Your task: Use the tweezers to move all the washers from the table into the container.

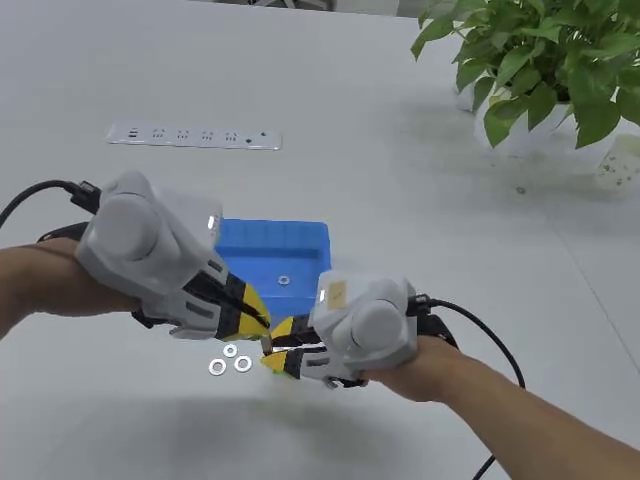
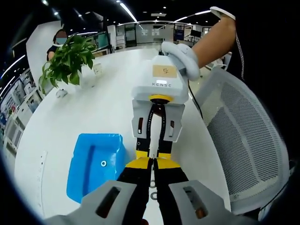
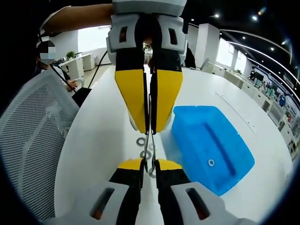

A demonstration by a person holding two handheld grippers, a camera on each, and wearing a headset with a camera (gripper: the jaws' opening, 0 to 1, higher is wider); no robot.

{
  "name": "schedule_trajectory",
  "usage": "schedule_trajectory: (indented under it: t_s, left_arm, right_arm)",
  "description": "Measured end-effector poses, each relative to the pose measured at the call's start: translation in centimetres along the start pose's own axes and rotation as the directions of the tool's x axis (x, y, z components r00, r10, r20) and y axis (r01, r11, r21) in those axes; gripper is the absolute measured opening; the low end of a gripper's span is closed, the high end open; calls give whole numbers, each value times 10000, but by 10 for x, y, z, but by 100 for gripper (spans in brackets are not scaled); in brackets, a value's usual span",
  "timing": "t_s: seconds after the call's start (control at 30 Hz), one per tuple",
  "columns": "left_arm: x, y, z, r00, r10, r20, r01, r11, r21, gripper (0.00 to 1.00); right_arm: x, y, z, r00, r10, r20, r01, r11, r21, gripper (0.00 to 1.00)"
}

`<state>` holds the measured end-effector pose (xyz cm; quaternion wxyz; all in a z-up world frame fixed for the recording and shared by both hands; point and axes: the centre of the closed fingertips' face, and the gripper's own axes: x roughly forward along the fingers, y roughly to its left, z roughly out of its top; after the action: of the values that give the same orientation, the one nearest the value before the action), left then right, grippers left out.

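Left: the left gripper point(image 2: 152, 163) has its jaws pressed together on the tweezers point(image 3: 150, 149).
Right: the right gripper point(image 3: 150, 165) has its jaws pressed on the same tweezers, nose to nose with the left one.
Tweezers: thin and silver, held by both grippers at once, low over the table point(image 1: 400, 200). We cannot tell which way the tips point.
Washers: 3 washers point(image 1: 231, 350) lie close together on the table, under the grippers and just beside the box point(image 1: 300, 232).
Box: blue and open on top, with 1 washer point(image 1: 284, 281) inside.
How far: we think 1 is in and 3 are left to move.
Risk 1: if 1 gripper lets go before the other has a good hold, the tweezers could fall. They might land on the washers and knock them away.
Risk 2: if the 2 grippers pull in different ways, the thin tweezers could twist or bend.
Risk 3: the washers are small and flat, so the tips may slide off and flick 1 across the table.
Risk 4: the 3 washers sit so close that going for 1 could push the other 2.
Risk 5: the box is very near, so a gripper could bump it, or a washer could hit the wall and drop outside.
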<state>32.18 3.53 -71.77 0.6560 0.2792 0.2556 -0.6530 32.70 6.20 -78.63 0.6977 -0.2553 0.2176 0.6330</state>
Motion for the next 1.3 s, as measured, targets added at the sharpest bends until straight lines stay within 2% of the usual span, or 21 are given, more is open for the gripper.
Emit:
schedule_trajectory:
  t_s: [0.73,1.03,1.3]
  left_arm:
    - [3,9,1,9999,135,15,-135,9999,-2,6]
    - [4,10,1,9999,142,37,-142,9999,-81,5]
    - [3,8,1,9999,139,-38,-140,9999,-69,5]
  right_arm:
    - [-2,-7,-4,9998,-183,-34,184,9996,200,12]
    - [-2,-6,-5,9999,-117,-88,121,9984,556,11]
    - [-2,-6,-4,9998,-142,-117,148,9985,524,11]
